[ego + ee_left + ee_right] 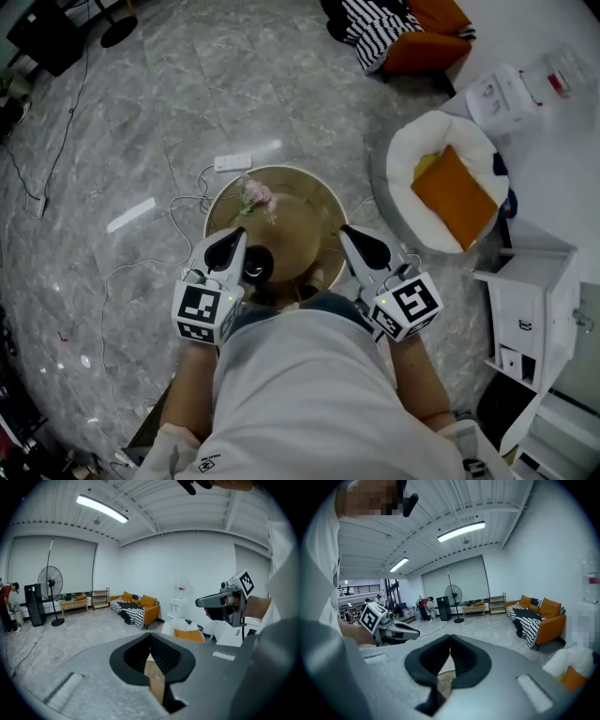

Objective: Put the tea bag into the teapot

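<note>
- Head view: my left gripper [238, 235] and right gripper [348, 233] hover above the round table [302, 223], both with jaws pressed together, empty.
- What looks like the dark teapot [259, 266] sits just beside the left gripper.

Ceiling strip lights [102, 508] give bright, even light, glaring in pale streaks on the glossy marble floor [131, 214]. Both gripper views bend strongly toward dark rounded corners, and the left tool [150, 638] looks soft up close.
</note>
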Demonstrator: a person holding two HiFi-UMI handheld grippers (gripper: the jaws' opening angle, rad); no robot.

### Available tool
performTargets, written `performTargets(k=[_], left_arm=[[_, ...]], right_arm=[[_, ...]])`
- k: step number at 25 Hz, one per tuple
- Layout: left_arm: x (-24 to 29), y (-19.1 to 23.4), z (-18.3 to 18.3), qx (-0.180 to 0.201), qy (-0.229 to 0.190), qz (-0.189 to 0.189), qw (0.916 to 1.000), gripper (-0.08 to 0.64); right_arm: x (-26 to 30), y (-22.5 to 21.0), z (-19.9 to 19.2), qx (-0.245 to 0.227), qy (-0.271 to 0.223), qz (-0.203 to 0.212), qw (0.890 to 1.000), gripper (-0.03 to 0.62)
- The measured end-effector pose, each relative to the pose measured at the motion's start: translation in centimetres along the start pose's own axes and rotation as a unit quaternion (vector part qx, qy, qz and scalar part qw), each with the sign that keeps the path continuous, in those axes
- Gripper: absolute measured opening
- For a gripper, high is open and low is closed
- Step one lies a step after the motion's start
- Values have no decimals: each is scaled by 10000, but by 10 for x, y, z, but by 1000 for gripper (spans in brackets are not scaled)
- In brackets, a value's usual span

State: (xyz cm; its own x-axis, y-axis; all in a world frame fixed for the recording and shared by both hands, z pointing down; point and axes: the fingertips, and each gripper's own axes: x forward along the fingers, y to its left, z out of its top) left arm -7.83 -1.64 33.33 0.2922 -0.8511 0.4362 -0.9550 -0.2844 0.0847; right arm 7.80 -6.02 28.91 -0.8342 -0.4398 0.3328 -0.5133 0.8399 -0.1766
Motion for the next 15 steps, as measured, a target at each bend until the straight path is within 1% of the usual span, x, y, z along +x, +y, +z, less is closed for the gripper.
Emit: performTargets(k=[4,7,12,15], left_arm=[[-21,5,38,-8,-445,195,9988,8],[-37,8,63,-32,-704,374,9968,8],[-60,7,86,34,-1081,575,9925,8],[-70,7,99,52,-1219,693,9901,8]], right_arm=[[0,10,32,-237,-255,214,9992,3],[-2,17,51,-368,-440,324,9978,3],[-6,22,70,-482,-645,395,9960,3],[-8,25,78,-489,-752,423,9951,3]])
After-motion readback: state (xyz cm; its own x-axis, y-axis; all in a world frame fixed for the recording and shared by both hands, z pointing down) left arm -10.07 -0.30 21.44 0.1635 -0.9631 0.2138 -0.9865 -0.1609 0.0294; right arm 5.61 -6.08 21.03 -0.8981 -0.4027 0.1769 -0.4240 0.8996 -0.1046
